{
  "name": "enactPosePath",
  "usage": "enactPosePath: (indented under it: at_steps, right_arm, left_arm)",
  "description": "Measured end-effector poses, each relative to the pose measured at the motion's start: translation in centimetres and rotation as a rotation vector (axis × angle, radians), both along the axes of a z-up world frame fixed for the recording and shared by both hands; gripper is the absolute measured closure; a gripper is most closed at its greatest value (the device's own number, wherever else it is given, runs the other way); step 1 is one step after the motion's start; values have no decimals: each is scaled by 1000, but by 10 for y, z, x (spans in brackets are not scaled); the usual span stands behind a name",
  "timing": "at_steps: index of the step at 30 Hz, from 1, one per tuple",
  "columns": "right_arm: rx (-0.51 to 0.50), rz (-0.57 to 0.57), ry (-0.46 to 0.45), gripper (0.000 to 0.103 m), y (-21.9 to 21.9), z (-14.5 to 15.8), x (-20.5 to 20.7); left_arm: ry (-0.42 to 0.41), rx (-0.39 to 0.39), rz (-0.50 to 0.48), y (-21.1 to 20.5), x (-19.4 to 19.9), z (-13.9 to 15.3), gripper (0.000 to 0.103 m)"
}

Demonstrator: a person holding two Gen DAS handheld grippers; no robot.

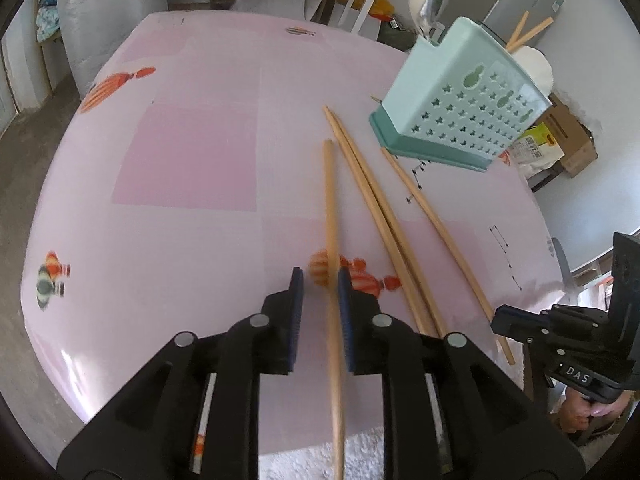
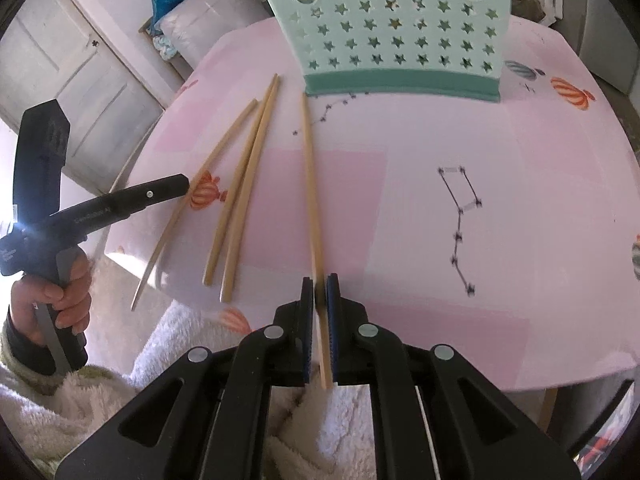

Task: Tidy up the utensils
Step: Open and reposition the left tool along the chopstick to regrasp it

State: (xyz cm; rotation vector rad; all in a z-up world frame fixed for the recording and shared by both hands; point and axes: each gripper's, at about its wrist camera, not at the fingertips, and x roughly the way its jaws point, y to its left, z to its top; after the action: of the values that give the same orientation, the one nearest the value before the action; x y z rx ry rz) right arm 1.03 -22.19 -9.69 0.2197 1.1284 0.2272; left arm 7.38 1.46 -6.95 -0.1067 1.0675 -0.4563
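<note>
Several wooden chopsticks lie on the pink tablecloth. In the left wrist view, my left gripper is open, with one chopstick lying between its pads against the right one. Two chopsticks lie side by side to its right, and another further right. In the right wrist view, my right gripper is shut on that rightmost chopstick near its thick end. The mint utensil holder stands at the far right, holding chopsticks and spoons; it also shows in the right wrist view.
The table's near edge is just under both grippers, with a white fleece garment below it. The left gripper body shows in the right wrist view at left. Boxes, a cabinet and bags stand around the table.
</note>
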Motion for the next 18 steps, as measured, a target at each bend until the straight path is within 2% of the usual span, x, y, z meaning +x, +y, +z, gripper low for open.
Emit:
enactPosePath:
  at_steps: [2,8,15,18]
  right_arm:
    - [6,-6,-20,80,1,2,10]
    - [-3,3,-78,80,9,2,48]
    - [-39,43,-100,80,22,-4,82]
    - [-78,51,-119,86,29,-3,89]
  left_arm:
    - [-4,16,-10,-5,8,0,85]
    - [-14,28,-38,-20,30,2,84]
    - [-27,30,-67,-32,40,6,84]
    - [-25,35,-63,-34,43,5,84]
